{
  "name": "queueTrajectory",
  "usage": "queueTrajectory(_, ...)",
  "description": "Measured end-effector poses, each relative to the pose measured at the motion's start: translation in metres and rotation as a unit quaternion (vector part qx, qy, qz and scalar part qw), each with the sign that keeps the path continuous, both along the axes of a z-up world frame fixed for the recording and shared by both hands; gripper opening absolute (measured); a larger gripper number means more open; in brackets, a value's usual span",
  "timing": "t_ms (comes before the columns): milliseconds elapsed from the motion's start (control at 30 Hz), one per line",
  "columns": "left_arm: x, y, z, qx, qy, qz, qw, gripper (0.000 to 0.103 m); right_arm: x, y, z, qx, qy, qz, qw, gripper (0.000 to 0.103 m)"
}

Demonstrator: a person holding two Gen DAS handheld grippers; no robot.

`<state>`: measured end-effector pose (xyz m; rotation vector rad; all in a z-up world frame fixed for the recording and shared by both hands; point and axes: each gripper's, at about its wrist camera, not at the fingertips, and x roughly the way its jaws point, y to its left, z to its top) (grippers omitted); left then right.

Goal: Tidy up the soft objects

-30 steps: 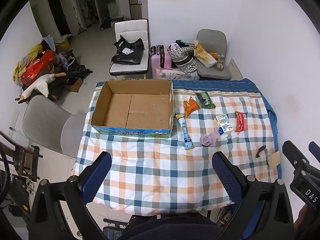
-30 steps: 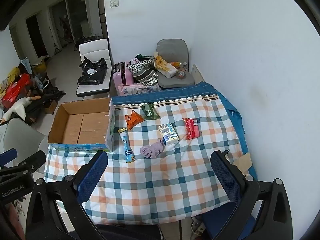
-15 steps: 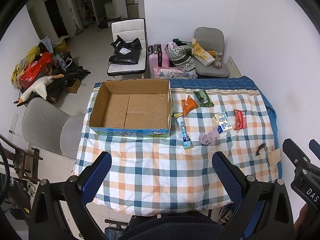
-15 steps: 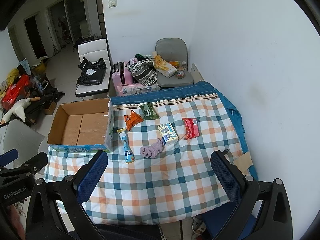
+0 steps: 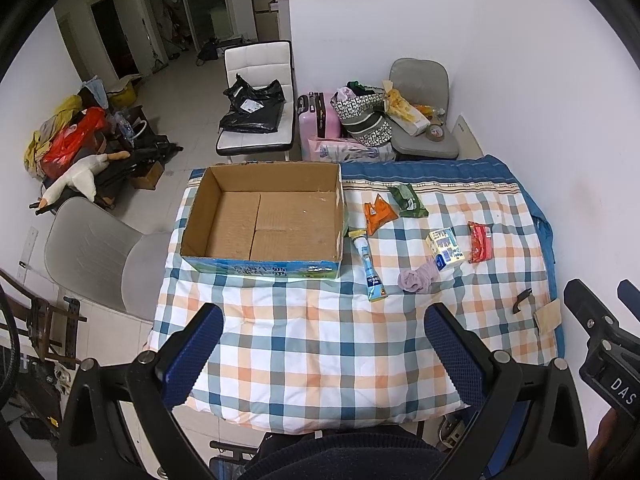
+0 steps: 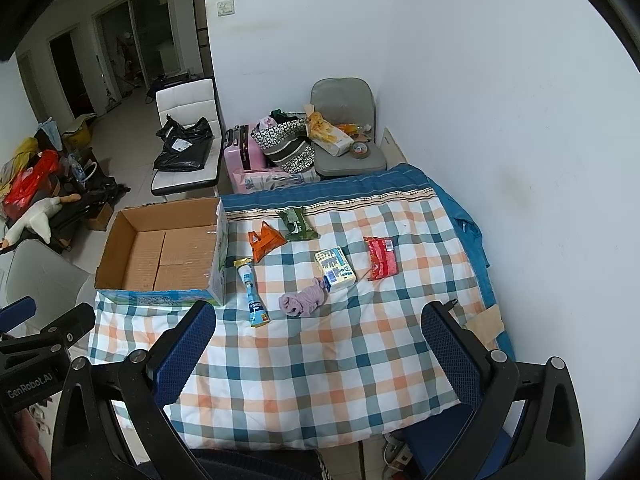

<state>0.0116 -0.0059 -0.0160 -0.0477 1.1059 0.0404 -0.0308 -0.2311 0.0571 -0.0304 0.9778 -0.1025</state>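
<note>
An open, empty cardboard box (image 5: 264, 220) (image 6: 164, 256) stands on the left of a checked cloth-covered table (image 5: 320, 352). Right of it lie a blue tube (image 5: 370, 270) (image 6: 252, 288), an orange packet (image 5: 378, 212) (image 6: 264, 242), a green packet (image 5: 408, 201) (image 6: 298, 224), a white tissue pack (image 5: 445, 249) (image 6: 335, 269), a red packet (image 5: 479, 242) (image 6: 382, 258) and a rolled lilac cloth (image 5: 418, 278) (image 6: 303, 301). My left gripper (image 5: 324, 348) and right gripper (image 6: 316, 344) are both open and empty, high above the near table edge.
A small black clip (image 5: 522, 300) and a tan patch (image 5: 548, 316) lie near the table's right edge. A white wall runs along the right. Behind the table stand a pink suitcase (image 5: 316, 120), bags and two chairs. A grey chair (image 5: 92, 248) stands left of the table.
Both grippers have pulled back and up a little, so the table looks slightly smaller and more of the room shows. Nothing on the table has moved.
</note>
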Motion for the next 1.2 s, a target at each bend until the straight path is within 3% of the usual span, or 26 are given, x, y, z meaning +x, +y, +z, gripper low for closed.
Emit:
queueTrajectory(300,0.005,0.003,0.001,0.001,-0.002,0.001,1.0000,0.103,0.000,0.000,0.001,0.000,-0.001,0.000,1.000,0.103)
queueTrajectory(500,0.010,0.009,0.017,0.001,-0.014,0.006,0.9999,0.103,0.002,-0.002,0.002,-0.002,-0.006,0.001,1.000,0.103)
queueTrajectory(1200,0.000,0.009,0.020,0.005,-0.024,0.007,0.9997,0.103,0.007,-0.002,0.006,-0.001,-0.008,0.000,1.000,0.103)
